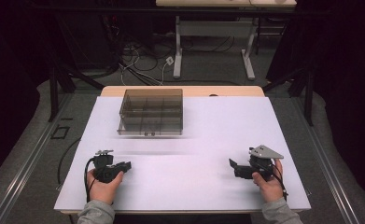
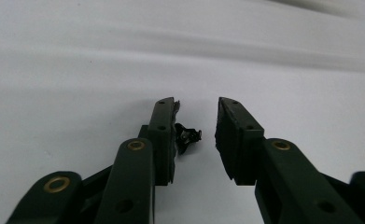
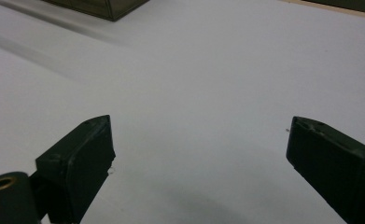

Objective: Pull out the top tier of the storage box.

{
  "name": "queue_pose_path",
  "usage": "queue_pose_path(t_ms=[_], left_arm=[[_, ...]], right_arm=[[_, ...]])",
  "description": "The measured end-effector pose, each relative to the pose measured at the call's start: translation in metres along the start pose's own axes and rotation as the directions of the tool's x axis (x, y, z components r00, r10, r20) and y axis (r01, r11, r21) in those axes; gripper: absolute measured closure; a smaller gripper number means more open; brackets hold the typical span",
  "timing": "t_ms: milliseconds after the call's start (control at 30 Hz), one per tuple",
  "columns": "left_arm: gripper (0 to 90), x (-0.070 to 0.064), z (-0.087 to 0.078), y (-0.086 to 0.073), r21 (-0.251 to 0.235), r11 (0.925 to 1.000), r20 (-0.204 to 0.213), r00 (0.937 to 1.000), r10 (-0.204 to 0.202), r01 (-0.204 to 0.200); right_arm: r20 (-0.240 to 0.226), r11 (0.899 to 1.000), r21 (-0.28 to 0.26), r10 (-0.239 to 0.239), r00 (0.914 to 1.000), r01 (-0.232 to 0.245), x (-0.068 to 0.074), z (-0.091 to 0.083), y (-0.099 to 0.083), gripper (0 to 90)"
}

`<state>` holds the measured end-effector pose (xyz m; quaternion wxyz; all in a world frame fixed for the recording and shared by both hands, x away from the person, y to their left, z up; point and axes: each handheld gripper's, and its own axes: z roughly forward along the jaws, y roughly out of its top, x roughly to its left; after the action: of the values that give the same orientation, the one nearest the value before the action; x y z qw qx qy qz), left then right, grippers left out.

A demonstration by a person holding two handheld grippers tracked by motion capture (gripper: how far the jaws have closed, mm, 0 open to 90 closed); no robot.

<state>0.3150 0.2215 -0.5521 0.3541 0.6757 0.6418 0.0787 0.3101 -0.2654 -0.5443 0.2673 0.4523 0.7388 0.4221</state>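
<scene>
A smoky see-through box (image 1: 150, 112) with several compartments stands at the back of the white sheet (image 1: 194, 140); its corner shows in the right gripper view (image 3: 101, 7). My left gripper (image 1: 127, 164) rests near the front left. In the left gripper view (image 2: 196, 103) its jaws stand a small way apart. A tiny black object (image 2: 187, 136) lies between them, against the left finger (image 2: 164, 135) and apart from the other. My right gripper (image 1: 232, 164) sits at the front right. It is wide open (image 3: 199, 128) over bare sheet, with nothing between its fingers.
A hand holds each gripper at the table's near edge. Beyond the table's far edge are cables on the floor (image 1: 138, 60) and the white legs of another table (image 1: 178, 46). Dark stands flank the table on both sides.
</scene>
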Motion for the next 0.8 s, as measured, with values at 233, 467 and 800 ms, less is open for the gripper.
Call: queue_pose_path(t_ms=[233,467,800], left_arm=[[70.9,-0.0006,0.0015,-0.0003,0.001,1.0,-0.004,0.9999,0.009,-0.009],[75.7,-0.0009,0.0015,-0.0004,0.008,0.9998,-0.019,0.9997,0.018,-0.018],[78.8,-0.0018,0.0021,-0.0007,0.005,0.9995,-0.034,0.999,0.03,-0.03]], right_arm=[[-0.002,1.0,0.0,-0.002,1.0,0.002,0.0001,0.0002,0.0,6.9],[-0.001,1.0,0.001,-0.002,1.0,0.002,-0.0001,0.0,0.0,6.9],[-0.002,1.0,0.003,-0.001,1.0,0.001,0.0001,0.001,-0.0002,6.9]])
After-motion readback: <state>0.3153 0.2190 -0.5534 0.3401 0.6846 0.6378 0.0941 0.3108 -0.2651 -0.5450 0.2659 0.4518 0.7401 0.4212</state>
